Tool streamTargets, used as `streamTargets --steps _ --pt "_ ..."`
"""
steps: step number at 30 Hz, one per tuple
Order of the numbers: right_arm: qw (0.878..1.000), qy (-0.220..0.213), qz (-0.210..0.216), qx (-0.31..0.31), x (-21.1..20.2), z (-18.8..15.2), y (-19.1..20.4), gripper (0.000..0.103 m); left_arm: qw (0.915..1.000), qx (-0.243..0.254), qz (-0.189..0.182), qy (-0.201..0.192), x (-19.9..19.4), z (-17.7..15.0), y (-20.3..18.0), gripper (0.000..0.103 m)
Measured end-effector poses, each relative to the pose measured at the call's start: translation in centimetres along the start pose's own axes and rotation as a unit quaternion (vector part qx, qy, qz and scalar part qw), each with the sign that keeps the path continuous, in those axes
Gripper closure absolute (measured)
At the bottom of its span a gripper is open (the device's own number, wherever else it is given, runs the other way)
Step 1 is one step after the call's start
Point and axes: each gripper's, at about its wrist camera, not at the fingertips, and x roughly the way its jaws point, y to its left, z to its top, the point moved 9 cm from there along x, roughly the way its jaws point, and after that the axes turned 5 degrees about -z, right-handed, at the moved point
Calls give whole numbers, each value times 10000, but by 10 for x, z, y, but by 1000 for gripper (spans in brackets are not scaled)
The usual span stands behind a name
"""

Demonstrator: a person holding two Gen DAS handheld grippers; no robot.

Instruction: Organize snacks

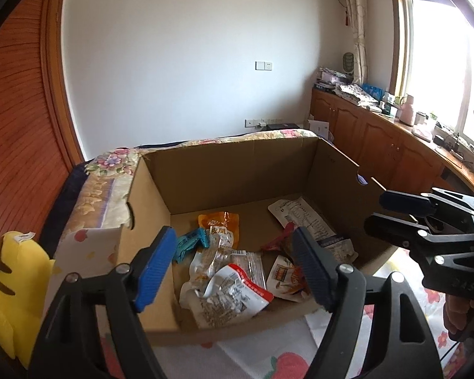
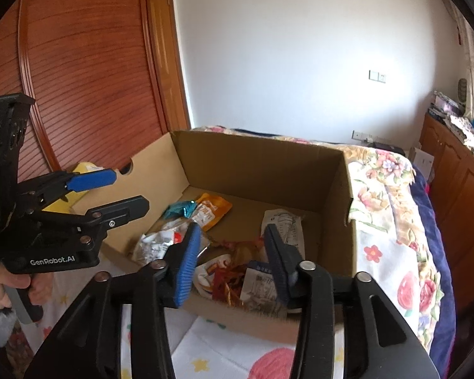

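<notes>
An open cardboard box (image 1: 237, 170) (image 2: 256, 161) stands on a floral bedspread. Several snack packets lie on its floor: an orange pouch (image 1: 219, 224) (image 2: 213, 210), a teal wrapper (image 1: 189, 243) (image 2: 180, 209), a white and red bag (image 1: 233, 300) (image 2: 161, 240), a white printed pouch (image 1: 303, 218) (image 2: 282, 224) and red-brown wrappers (image 2: 229, 278). My left gripper (image 1: 233, 271) (image 2: 120, 189) is open and empty above the box's near left part. My right gripper (image 2: 230, 268) (image 1: 376, 211) is open and empty over the box's near right part.
A yellow plush toy (image 1: 9, 287) lies left of the box. The floral bedspread (image 2: 391, 252) spreads around it. Wooden cabinets (image 1: 379, 139) with clutter run under the window at right. A louvred wooden wardrobe (image 2: 88, 72) stands at left.
</notes>
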Motion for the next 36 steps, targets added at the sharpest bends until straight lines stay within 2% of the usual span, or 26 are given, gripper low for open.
streamTargets --steps 6,13,16,19,25,36 --pt "9994 -126 -305 70 -32 -8 0 41 9998 23 132 -137 -37 -9 -9 23" --pt "9987 -176 -405 254 -69 -27 5 22 9992 -70 169 -348 -91 -27 -19 12" --pt "9984 -218 -447 281 -86 -35 11 16 9988 -29 242 -415 -112 -33 -24 4" --pt "9980 -267 -500 284 -104 -43 16 14 9985 16 302 -465 -132 -42 -30 0" --pt "9970 -353 -613 299 -135 -58 29 10 9980 -29 383 -505 -165 -61 -36 0" --pt "9948 -446 -807 429 -174 -84 34 7 9979 -59 402 -495 -202 -92 -51 0"
